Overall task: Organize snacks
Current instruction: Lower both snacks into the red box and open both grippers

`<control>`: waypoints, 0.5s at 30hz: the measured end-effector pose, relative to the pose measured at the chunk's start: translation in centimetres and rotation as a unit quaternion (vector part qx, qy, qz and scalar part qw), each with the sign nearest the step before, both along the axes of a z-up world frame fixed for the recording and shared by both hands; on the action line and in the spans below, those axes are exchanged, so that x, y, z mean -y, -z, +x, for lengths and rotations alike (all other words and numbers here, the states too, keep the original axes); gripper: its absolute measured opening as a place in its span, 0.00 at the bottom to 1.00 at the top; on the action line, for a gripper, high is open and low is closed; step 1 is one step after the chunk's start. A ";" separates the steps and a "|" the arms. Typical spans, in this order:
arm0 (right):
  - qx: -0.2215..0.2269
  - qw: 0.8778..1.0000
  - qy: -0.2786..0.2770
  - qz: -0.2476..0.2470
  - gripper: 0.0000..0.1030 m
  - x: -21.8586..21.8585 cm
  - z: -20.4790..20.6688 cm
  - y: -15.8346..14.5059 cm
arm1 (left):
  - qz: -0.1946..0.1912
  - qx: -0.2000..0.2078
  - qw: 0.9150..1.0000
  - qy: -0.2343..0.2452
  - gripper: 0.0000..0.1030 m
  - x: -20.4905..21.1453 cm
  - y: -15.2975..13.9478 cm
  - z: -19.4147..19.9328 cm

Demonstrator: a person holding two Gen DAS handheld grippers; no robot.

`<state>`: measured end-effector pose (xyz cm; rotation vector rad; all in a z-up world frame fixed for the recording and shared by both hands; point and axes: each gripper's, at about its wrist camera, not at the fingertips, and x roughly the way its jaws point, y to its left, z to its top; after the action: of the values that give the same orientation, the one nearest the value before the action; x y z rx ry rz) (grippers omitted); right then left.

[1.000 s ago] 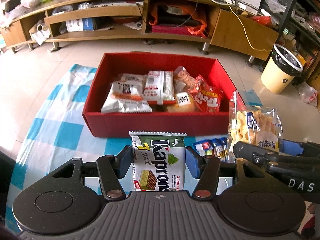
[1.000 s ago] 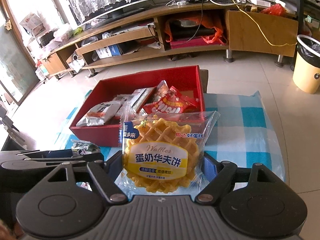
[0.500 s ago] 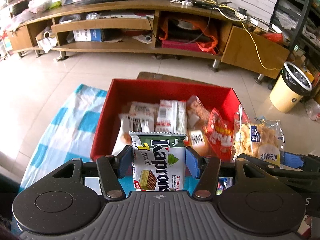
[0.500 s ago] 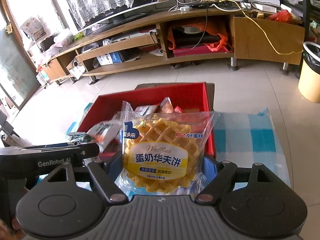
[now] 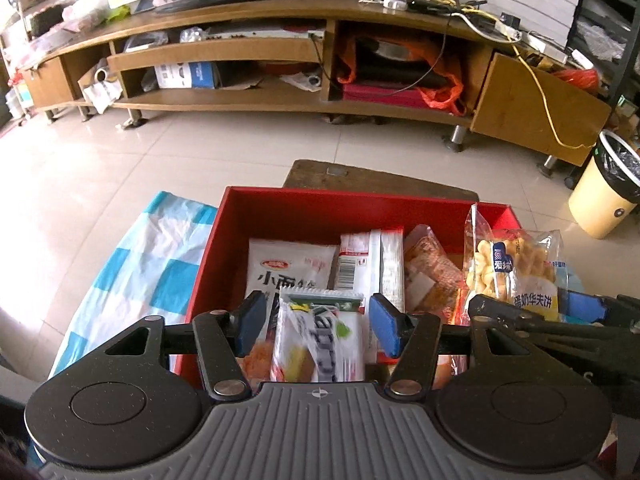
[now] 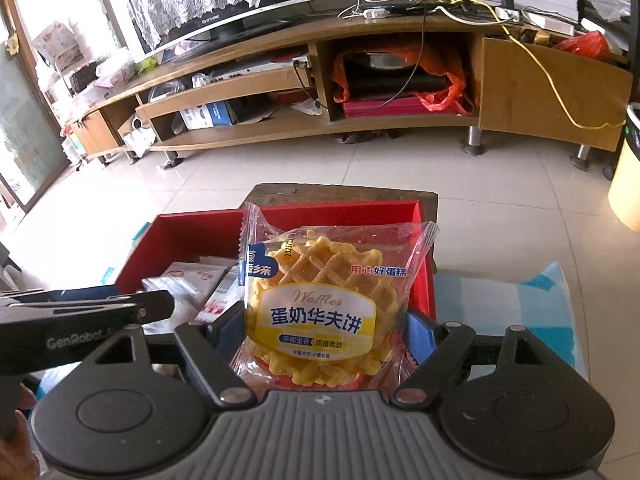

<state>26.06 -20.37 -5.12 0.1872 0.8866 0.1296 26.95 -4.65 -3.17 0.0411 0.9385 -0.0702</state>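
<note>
A red box [image 5: 344, 208] holds several snack packets. My left gripper [image 5: 318, 322] is over the box's near side with its pads [image 5: 382, 322] spread wide; the Kaprons wafer packet [image 5: 320, 340] is blurred and tilted between them, touching neither pad. My right gripper [image 6: 320, 328] is shut on a clear waffle packet [image 6: 320, 300] and holds it above the box's right part [image 6: 424, 280]. The waffle packet also shows in the left wrist view [image 5: 516, 272].
The box sits on a blue-and-white checked cloth [image 5: 140, 272] over a low table, on a tiled floor. A wooden TV stand [image 5: 280, 60] runs along the back. A cream bin [image 5: 604, 192] stands at the right.
Both grippers moved forward over the box. My left gripper opened and let go of the wafer packet, which is dropping. The right gripper still holds the waffle packet.
</note>
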 end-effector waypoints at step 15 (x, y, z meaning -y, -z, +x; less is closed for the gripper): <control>-0.002 1.000 0.012 0.018 0.85 1.2 -0.9 -0.7 | -0.011 0.003 1.000 0.000 0.84 -0.8 -1.3 -1.6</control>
<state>25.21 -21.58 -4.43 0.2319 0.8864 0.1237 25.34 -3.88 -1.92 0.0221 0.9307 -0.0808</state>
